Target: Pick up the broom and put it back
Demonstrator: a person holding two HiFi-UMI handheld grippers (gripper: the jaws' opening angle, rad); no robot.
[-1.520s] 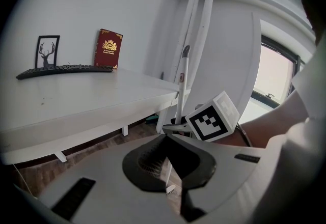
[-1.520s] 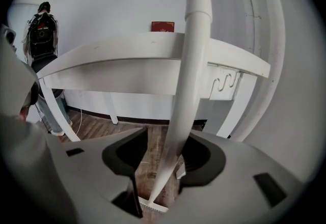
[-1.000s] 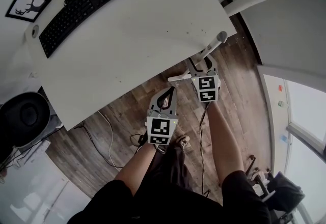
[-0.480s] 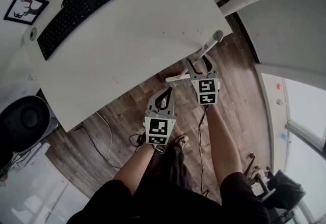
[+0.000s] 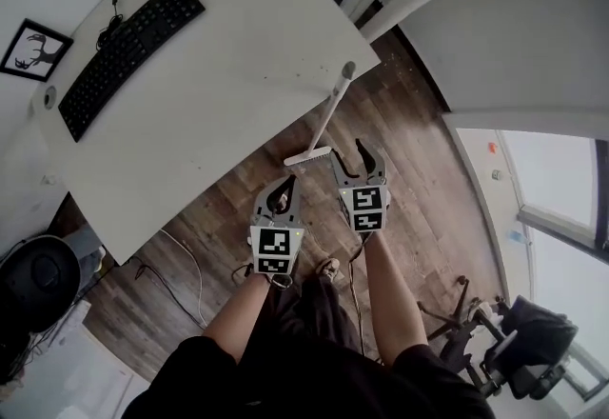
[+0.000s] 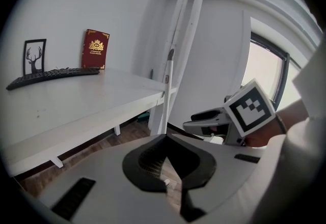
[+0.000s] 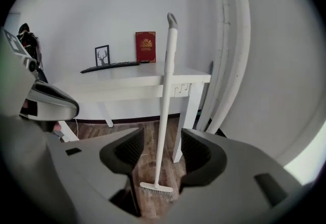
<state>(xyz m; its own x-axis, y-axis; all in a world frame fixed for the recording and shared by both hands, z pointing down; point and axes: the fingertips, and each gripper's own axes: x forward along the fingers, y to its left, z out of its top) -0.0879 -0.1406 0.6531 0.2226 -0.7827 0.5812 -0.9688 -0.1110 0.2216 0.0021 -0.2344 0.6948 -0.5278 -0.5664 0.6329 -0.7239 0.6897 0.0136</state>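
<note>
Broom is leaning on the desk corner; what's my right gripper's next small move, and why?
Probably ease the right gripper straight back, jaws open: they are apart and empty; the broom stands clear ahead, propped on the desk, head on the floor, so it looks put back.

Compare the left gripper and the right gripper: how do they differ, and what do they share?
The left gripper has its jaws together; the right gripper has them apart. The right gripper reaches slightly further forward than the left gripper. Both hold nothing; the broom leans untouched against the table.
</note>
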